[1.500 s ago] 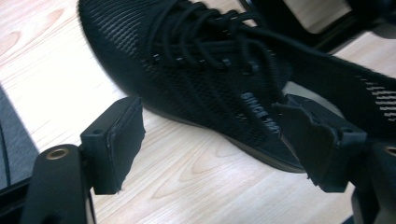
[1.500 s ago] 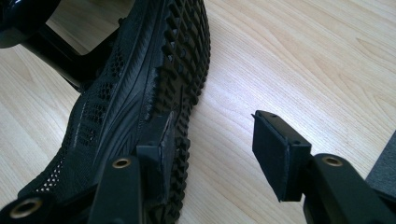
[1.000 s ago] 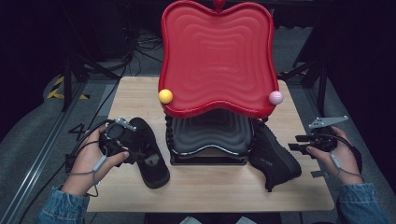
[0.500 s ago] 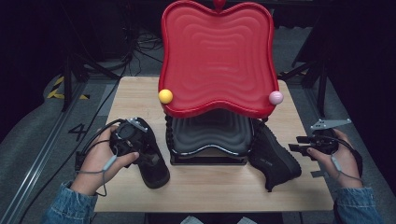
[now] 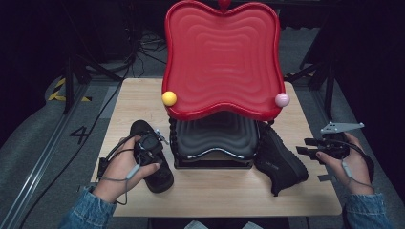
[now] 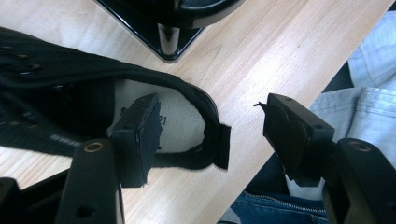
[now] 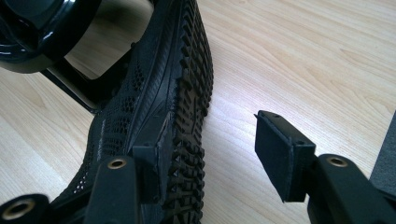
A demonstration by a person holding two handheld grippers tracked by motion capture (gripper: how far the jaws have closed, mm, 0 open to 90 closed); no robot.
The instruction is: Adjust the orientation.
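A two-tier stand sits between the two tongs, at the middle of the wooden table point(image 5: 143, 102): a wavy red tray point(image 5: 222, 57) on top, a black tray point(image 5: 215, 138) below, just right of the left tongs. A yellow ball point(image 5: 169, 98) and a pink ball point(image 5: 282, 99) mark the red tray's front corners, beyond the tongs. Cables point(image 5: 138, 47) lie on the floor far beyond the left tongs.

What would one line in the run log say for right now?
left tongs: closing around heel of left shoe, not pressing | right tongs: open beside right shoe, sole facing them | rack: between shoes
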